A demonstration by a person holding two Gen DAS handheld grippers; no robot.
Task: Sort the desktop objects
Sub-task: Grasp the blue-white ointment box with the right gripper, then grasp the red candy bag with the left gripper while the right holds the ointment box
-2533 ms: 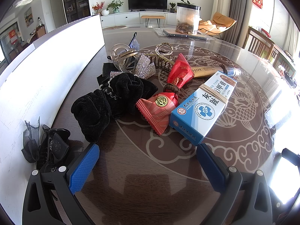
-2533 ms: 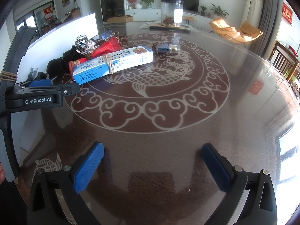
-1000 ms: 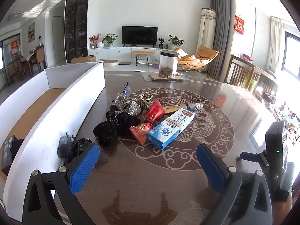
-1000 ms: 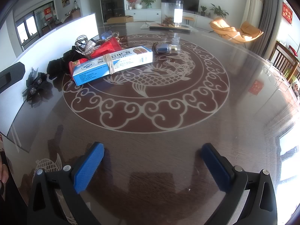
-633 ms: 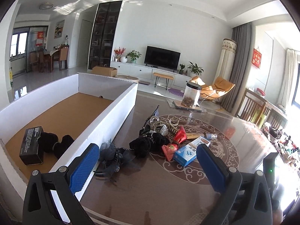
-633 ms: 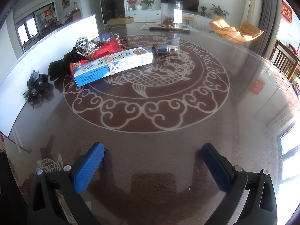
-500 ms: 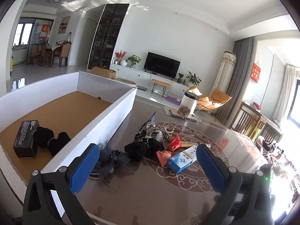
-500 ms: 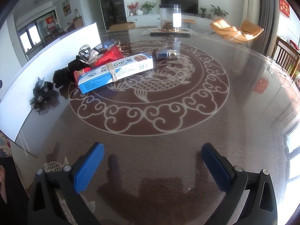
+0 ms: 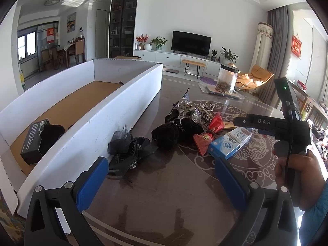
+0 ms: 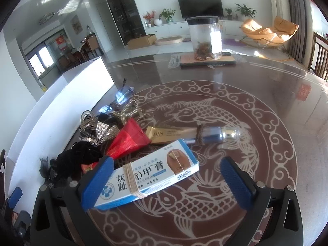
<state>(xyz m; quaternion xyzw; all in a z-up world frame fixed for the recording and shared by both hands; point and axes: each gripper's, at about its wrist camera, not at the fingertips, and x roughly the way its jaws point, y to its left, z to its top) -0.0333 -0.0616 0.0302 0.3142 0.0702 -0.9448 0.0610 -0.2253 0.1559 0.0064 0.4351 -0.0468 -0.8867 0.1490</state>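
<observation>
A pile of small objects lies on the dark round table. A blue-and-white nail cream box [image 10: 151, 176] [image 9: 229, 143] bound with a rubber band lies nearest my right gripper [image 10: 166, 182], which is open with the box between its fingers, left pad at the box's end. Behind it lie a red packet [image 10: 129, 139], a gold-and-blue tube [image 10: 196, 134], black scrunchies [image 9: 174, 133] and glittery hair clips [image 10: 102, 131]. My left gripper [image 9: 160, 182] is open and empty, raised above the table near a black mesh bow [image 9: 129, 147].
A long white cardboard box [image 9: 86, 123] stands at the left; it holds a black box [image 9: 33, 141] and a dark fabric item. A clear jar [image 10: 206, 39] on a board sits at the table's far side. The right hand-held gripper body [image 9: 287, 127] shows at right.
My right gripper has moved forward and left to the nail cream box, which now sits between its fingers. My left gripper has pulled back and risen, then come a little closer to the table.
</observation>
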